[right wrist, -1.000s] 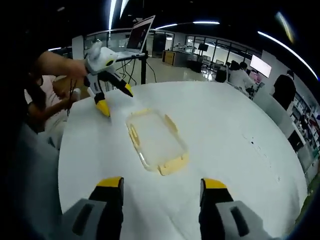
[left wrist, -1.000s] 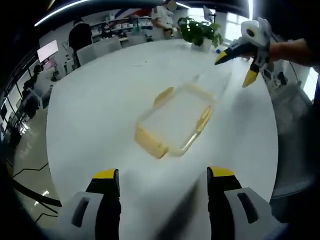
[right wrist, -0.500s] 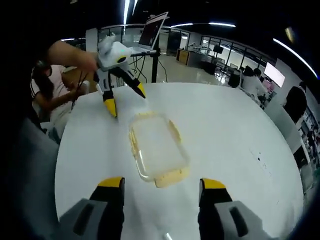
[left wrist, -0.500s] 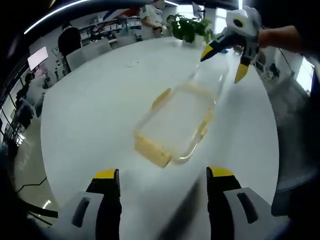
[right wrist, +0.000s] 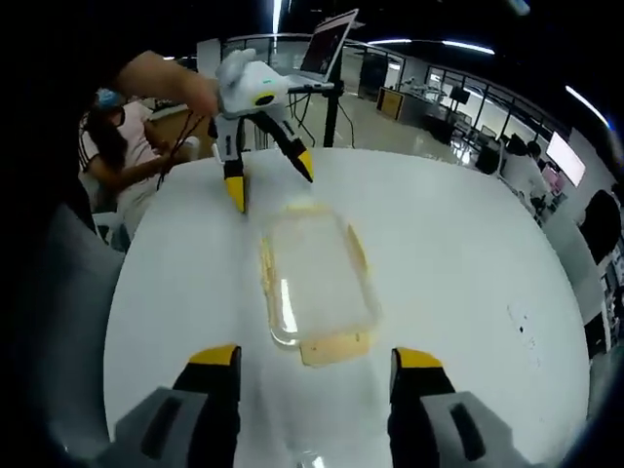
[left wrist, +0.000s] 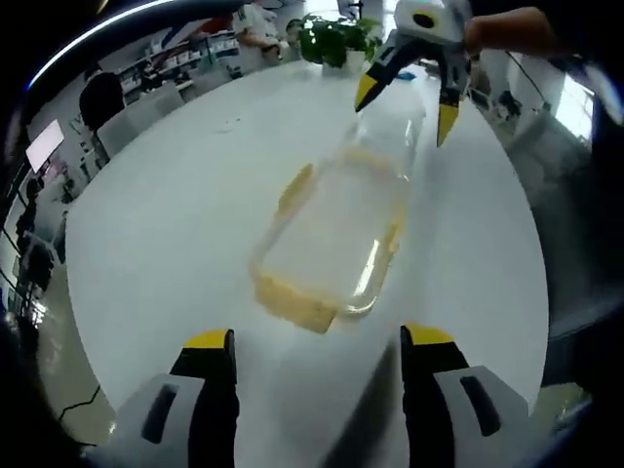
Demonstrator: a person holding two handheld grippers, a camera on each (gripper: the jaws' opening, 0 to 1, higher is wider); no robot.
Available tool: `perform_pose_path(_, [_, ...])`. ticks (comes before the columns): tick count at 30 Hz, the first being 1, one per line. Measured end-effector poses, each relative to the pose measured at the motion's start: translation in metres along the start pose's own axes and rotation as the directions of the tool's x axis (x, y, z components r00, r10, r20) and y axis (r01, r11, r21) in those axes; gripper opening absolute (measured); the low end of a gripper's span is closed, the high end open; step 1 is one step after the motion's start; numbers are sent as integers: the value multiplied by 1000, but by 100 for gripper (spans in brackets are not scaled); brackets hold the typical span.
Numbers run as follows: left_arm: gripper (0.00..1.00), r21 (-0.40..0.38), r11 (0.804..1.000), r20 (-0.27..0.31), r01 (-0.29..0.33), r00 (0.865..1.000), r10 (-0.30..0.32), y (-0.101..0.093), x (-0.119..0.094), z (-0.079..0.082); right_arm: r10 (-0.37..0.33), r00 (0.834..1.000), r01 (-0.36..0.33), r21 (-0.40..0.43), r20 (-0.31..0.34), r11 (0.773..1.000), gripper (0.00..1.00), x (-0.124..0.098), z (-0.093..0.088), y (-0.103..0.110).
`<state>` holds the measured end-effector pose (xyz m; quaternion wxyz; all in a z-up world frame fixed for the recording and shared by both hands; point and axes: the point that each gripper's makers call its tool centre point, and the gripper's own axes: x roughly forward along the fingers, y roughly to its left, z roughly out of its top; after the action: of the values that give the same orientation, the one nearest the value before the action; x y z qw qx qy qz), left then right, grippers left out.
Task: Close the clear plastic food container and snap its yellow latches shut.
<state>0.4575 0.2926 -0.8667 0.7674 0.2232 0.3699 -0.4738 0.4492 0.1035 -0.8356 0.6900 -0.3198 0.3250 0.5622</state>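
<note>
A clear container [left wrist: 331,239] with yellow latches [left wrist: 292,300] is seen on the white table [left wrist: 175,214]. The left gripper [left wrist: 317,341] and right gripper [right wrist: 315,356] are held wide apart, with nothing in them.

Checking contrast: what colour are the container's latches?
Pale yellow latches on the container, clearest in right gripper view.

An open-plan office or lab is showing here. People are sitting at desks [right wrist: 534,166] beyond the big white table [right wrist: 458,273], and a wall screen [right wrist: 564,159] is glowing past its far right edge. Strip lights [right wrist: 478,47] are running along a dark ceiling. A laptop on a stand [right wrist: 330,44] is standing by the far edge, and a potted plant [left wrist: 331,41] is sitting there too.
</note>
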Motion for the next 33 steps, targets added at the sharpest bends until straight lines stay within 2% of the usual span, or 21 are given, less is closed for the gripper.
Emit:
perform_pose_path(2, [67,9,1000,-5,-2,1000,2,4,0,0,21,1000,-21,0,-11,1000,60,2,-2,1])
perform_pose_path(4, [67,56,998,-28,3,1000,-1,4,0,-3,41,999,-41,-23,-23,999,60,4,-3,3])
perform_pose_path(5, [67,68,998,-37,7,999,-5,4,1,-4,59,997,-61,-48,-40,997,60,5,-5,4])
perform_pose_path(6, [67,81,997,-45,11,999,-7,5,1,-5,73,994,-78,-61,-87,995,60,5,-10,4])
perform_pose_path(8, [66,91,996,-53,15,999,-10,7,1,-6,57,990,-72,-115,-127,991,59,8,-13,-2])
perform_pose_path(11, [66,111,994,-60,27,998,-20,10,1,-3,58,994,-67,-97,-92,993,57,14,-5,-8])
perform_pose_path(17, [62,182,983,-77,37,997,-23,18,5,-1,76,991,-90,-142,-106,986,52,24,-7,-9])
perform_pose_path(20, [65,278,960,-119,44,993,-11,23,9,-5,61,991,-79,-153,-121,985,54,29,-11,-14])
perform_pose_path(25, [59,321,944,-128,72,991,-32,24,12,-3,85,989,-105,-159,-124,982,52,37,-14,-10])
perform_pose_path(26, [56,378,923,-133,76,991,-27,25,13,-2,88,988,-107,-160,-126,981,51,38,-15,-10])
perform_pose_path(27, [55,398,912,-126,97,991,-50,21,14,0,75,986,-101,-167,-152,981,51,41,-21,-13])
perform_pose_path(28, [54,390,917,-119,82,992,-38,23,14,2,75,985,-101,-167,-156,981,51,42,-22,-13])
perform_pose_path(33, [51,360,923,-136,139,986,-95,21,18,1,86,986,-108,-149,-146,983,51,45,-20,-17])
